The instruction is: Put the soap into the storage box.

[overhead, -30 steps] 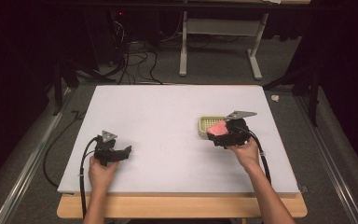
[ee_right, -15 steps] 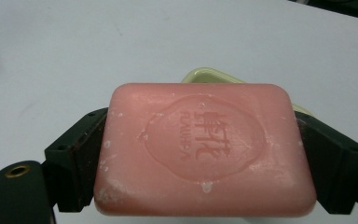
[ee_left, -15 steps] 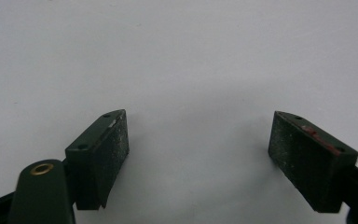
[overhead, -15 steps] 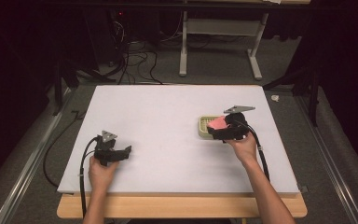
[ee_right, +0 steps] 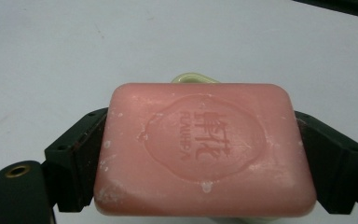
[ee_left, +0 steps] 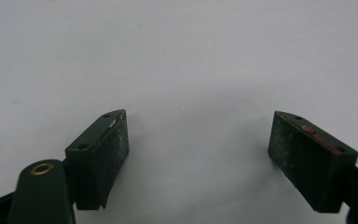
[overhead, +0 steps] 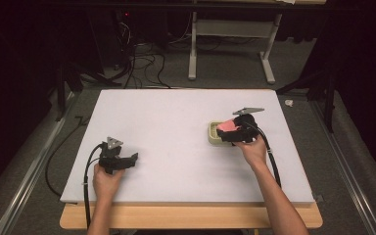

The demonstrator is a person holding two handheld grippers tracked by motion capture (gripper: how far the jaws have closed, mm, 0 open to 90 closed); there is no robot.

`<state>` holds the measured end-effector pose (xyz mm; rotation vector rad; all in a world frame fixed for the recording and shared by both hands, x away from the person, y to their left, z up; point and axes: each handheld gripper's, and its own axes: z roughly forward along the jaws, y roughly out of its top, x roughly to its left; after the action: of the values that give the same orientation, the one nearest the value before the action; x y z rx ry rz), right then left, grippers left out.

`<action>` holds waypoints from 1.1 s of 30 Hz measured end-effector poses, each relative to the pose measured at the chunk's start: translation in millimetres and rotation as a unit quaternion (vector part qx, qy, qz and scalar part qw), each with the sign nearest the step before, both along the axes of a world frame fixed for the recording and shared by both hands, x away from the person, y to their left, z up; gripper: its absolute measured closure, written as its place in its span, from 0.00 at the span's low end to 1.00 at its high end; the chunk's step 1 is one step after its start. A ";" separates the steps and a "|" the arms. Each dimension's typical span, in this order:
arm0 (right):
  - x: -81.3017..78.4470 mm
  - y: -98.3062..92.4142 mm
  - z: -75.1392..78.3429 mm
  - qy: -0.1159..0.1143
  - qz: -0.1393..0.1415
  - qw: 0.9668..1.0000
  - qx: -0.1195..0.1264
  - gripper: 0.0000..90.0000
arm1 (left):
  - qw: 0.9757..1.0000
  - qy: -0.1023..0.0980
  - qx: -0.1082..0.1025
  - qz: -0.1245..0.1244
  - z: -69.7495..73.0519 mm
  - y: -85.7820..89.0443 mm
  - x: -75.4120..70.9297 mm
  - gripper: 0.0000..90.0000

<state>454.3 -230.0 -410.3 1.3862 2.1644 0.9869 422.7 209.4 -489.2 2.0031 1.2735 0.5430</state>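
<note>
Pink soap bar [ee_right: 205, 151] sat clamped across its long axis in the right gripper [overhead: 237, 131], held directly above the pale green soap dish [overhead: 214, 139] on the white table [overhead: 176, 122]; the left gripper [overhead: 122, 161] rested well apart, jaws spread and empty
</note>
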 end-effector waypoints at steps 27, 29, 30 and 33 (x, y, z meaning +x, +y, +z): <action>21.1 5.3 -25.8 0.040 -0.048 0.998 -0.015 0.15 | 1.000 0.000 0.000 0.000 0.0 0.0 0.0 0.23; 21.7 6.5 -26.3 0.042 -0.049 0.998 -0.015 0.15 | 1.000 0.000 0.000 0.000 0.0 0.0 0.0 0.23; 21.8 7.3 -26.5 0.044 -0.051 0.998 -0.015 0.15 | 1.000 0.000 0.000 0.000 0.0 0.0 0.0 0.23; 22.3 8.2 -27.0 0.047 -0.052 0.997 -0.016 0.15 | 1.000 0.000 0.000 0.000 0.0 0.0 0.0 0.23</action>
<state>476.6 -221.8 -437.3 1.5419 2.1393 0.8602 422.7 209.4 -489.2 2.0030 1.2735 0.5426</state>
